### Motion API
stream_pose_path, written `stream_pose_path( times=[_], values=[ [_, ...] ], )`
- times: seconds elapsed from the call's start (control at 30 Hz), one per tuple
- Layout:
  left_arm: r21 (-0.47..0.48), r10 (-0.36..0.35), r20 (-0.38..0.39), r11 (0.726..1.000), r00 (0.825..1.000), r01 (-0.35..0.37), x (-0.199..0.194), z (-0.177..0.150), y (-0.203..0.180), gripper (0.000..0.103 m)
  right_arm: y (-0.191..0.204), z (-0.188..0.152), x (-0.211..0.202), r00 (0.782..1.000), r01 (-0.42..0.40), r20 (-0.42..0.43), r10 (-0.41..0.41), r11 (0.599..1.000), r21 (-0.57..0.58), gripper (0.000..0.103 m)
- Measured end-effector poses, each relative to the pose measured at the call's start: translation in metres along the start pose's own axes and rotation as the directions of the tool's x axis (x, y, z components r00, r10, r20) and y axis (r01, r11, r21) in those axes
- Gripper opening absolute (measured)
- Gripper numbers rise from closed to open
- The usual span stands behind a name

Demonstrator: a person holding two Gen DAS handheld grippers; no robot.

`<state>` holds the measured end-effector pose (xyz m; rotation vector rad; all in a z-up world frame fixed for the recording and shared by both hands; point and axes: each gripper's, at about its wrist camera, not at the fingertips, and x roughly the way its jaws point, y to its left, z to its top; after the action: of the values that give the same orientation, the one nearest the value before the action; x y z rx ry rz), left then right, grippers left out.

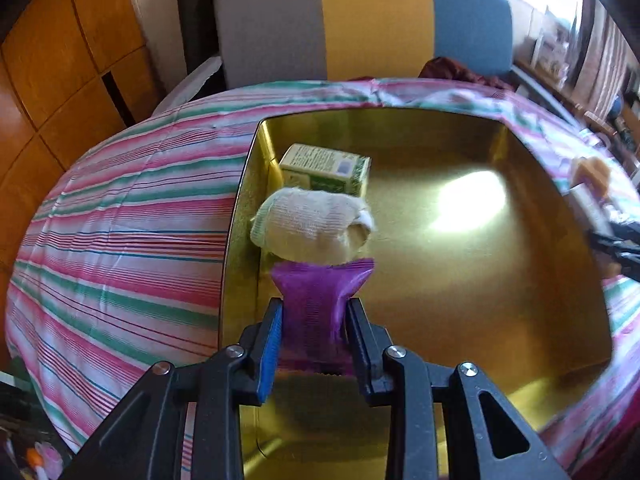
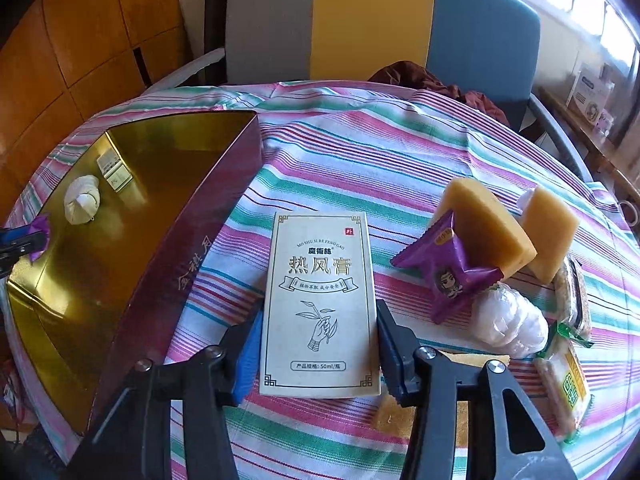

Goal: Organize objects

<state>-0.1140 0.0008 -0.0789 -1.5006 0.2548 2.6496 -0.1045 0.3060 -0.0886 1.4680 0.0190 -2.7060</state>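
Fingers of the left gripper point(image 1: 314, 320) are pinching a purple packet point(image 1: 320, 300) over the gold box point(image 1: 500, 300), hugging its left wall; beyond it a sock roll point(image 1: 312, 226) and green carton point(image 1: 326, 168) are crowding that edge, the right floor lying open. Right gripper point(image 2: 318, 344) is clasping a cream carton point(image 2: 320, 304) on the striped table point(image 2: 400, 152)
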Motion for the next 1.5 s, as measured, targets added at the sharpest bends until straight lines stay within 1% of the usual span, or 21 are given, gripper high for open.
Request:
stream_pose_path(
  times=[0.07,0.13,0.2,0.27,0.5,0.7,0.9,1.2,1.37,1.5],
  values=[
    [0.028,0.014,0.007,1.000,1.000,-0.014,0.006,0.002,-0.005,0.032,0.000,0.000,0.000,1.000,0.001,0.000,-0.001,1.000,-0.001,0.052],
    [0.054,0.046,0.014,0.997,0.999,-0.047,0.009,0.004,-0.010,0.033,0.000,0.000,0.000,1.000,0.001,0.001,-0.001,1.000,-0.001,0.052],
    [0.060,0.039,0.028,0.997,0.999,-0.041,0.008,0.006,-0.012,0.035,0.000,0.000,0.000,1.000,0.003,0.002,-0.003,1.000,-0.001,0.051],
    [0.061,0.049,0.043,0.997,0.998,-0.052,0.004,0.007,-0.013,0.037,0.000,-0.001,0.000,1.000,0.007,0.004,-0.007,1.000,0.001,0.051],
    [0.007,0.035,0.099,0.999,0.994,-0.036,-0.028,0.000,-0.006,0.039,-0.001,-0.001,0.000,1.000,0.012,0.004,-0.012,1.000,0.008,0.051],
    [-0.052,0.012,0.146,0.999,0.989,-0.004,-0.061,-0.012,0.002,0.039,-0.003,-0.002,0.000,1.000,0.005,0.003,-0.005,1.000,0.027,0.051],
    [-0.084,-0.005,0.181,0.996,0.983,0.021,-0.085,-0.022,0.009,0.039,-0.006,-0.002,-0.001,1.000,-0.003,0.005,0.002,0.998,0.057,0.051],
    [-0.103,0.001,0.200,0.994,0.980,0.020,-0.099,-0.036,0.020,0.039,-0.019,-0.001,-0.006,1.000,-0.023,0.010,0.022,0.988,0.150,0.051],
    [-0.118,-0.001,0.202,0.993,0.979,0.025,-0.101,-0.045,0.028,0.039,-0.025,0.001,-0.020,1.000,0.002,0.025,-0.006,0.983,0.183,0.051],
    [-0.138,0.005,0.200,0.990,0.980,0.023,-0.100,-0.052,0.036,0.039,-0.021,0.008,-0.044,0.997,0.030,0.061,-0.043,0.979,0.201,0.051]
  ],
)
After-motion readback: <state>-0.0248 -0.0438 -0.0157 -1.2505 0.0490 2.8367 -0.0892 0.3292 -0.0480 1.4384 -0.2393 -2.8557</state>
